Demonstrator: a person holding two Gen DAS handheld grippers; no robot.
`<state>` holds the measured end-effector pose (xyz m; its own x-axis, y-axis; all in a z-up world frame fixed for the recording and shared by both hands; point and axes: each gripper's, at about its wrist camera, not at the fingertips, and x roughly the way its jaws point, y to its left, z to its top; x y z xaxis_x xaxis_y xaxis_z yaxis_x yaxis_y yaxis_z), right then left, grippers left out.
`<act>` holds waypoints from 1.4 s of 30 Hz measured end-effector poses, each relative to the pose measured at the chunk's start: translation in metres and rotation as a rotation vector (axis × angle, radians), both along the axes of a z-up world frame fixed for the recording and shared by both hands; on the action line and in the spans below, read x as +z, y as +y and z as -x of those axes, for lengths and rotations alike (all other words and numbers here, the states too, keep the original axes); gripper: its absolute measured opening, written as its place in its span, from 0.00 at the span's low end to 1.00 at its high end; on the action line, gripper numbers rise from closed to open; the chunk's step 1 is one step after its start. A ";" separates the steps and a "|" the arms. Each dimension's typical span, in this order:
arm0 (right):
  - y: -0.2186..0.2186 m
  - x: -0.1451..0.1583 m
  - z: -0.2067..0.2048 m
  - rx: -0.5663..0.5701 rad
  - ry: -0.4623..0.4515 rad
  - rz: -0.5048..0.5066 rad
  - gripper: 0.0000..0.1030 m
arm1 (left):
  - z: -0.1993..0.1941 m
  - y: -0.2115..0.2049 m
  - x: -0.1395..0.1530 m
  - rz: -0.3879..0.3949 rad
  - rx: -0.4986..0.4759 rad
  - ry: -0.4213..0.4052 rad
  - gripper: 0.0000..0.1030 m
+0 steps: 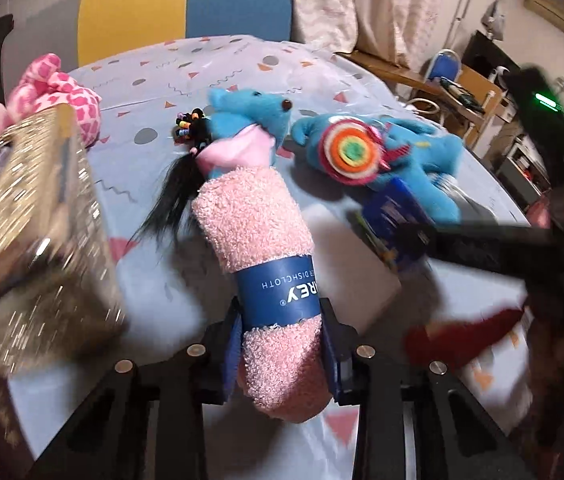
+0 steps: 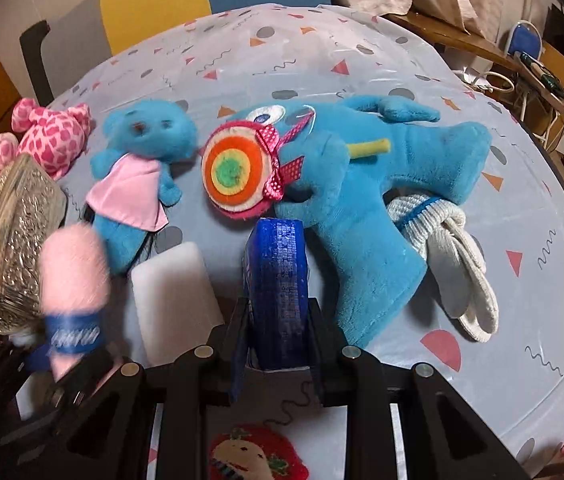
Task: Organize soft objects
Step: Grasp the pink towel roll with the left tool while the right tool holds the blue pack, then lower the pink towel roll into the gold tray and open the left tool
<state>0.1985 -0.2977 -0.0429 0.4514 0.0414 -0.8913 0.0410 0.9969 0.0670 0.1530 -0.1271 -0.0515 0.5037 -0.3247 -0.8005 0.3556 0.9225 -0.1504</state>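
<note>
1. The rolled pink dishcloth [image 1: 270, 280], bound by a blue paper band, sits between the jaws of the left gripper [image 1: 280, 344], which press on its sides near the lower end. Its long axis runs along the fingers, away from the camera, with the free end towards the small blue teddy [image 1: 248, 120].
2. From the right wrist view the same roll [image 2: 72, 280] appears blurred at the lower left, standing up above the table.
3. The right gripper [image 2: 278, 328] has its jaws closed on a blue packet [image 2: 278, 272], held edge-on, its long side also running along the fingers.
4. Just ahead of the packet lies the large blue plush [image 2: 361, 184] with a round striped lollipop [image 2: 236, 170] on its front; a bundle of white rope [image 2: 441, 248] lies partly under it.
5. The small blue teddy, in a pink dress, lies beside the large plush, with a tuft of black hair [image 1: 166, 204] next to it.
6. A white sponge block [image 2: 174, 300] lies flat between the two grippers.
7. A glittery gold box [image 1: 38, 232] stands at the left, close beside the roll; a pink spotted plush [image 1: 58, 92] lies beyond it.
8. A red embroidered piece [image 2: 258, 456] lies below the right gripper.
9. All rest on a light blue patterned tablecloth [image 2: 361, 52].
</note>
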 end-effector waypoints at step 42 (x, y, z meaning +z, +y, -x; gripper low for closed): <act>0.024 -0.007 0.000 0.072 -0.014 0.148 0.23 | 0.025 0.323 0.003 -0.009 0.549 0.057 0.58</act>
